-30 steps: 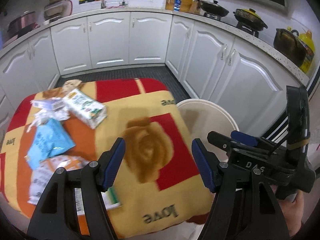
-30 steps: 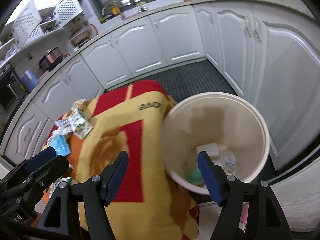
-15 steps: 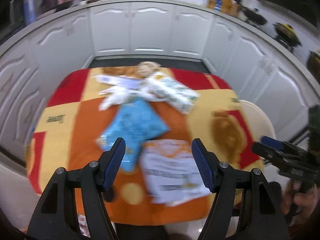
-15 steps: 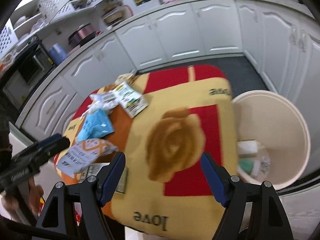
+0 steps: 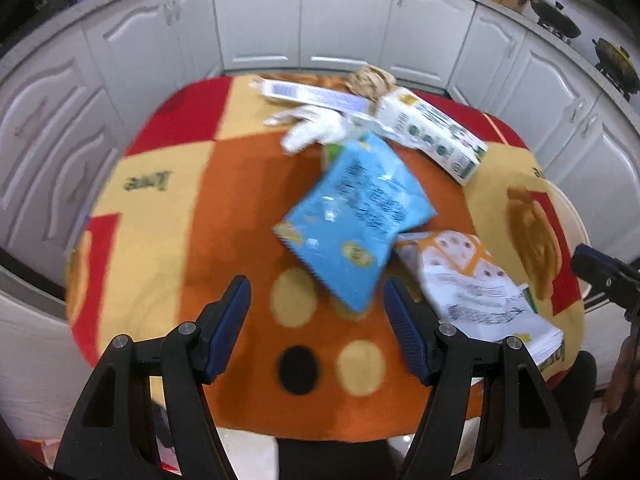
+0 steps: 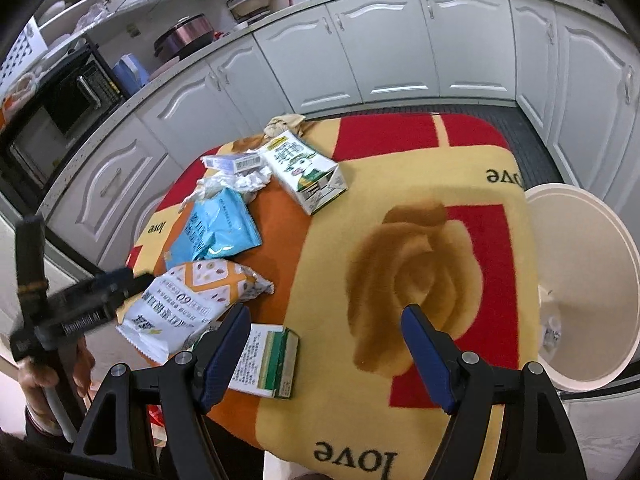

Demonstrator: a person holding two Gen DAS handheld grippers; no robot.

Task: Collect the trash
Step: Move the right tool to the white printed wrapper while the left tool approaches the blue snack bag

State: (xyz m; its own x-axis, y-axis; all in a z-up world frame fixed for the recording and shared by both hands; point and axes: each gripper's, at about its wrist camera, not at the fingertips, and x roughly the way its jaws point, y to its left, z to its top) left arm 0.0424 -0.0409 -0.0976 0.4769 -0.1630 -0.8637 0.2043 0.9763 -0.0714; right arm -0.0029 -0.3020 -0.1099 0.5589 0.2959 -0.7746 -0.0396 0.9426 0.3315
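Left gripper, jaws apart and empty, faces the blue bag on the blanket. Right gripper, jaws apart and empty, hangs over the near edge. Bin stands right of the table. Risk: the slick bag overlaps the orange bag; a shallow pinch may slip or drag both.

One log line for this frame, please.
left hand-held gripper open above blue bag | right hand-held gripper open, empty | bin beside table | packets uncollected
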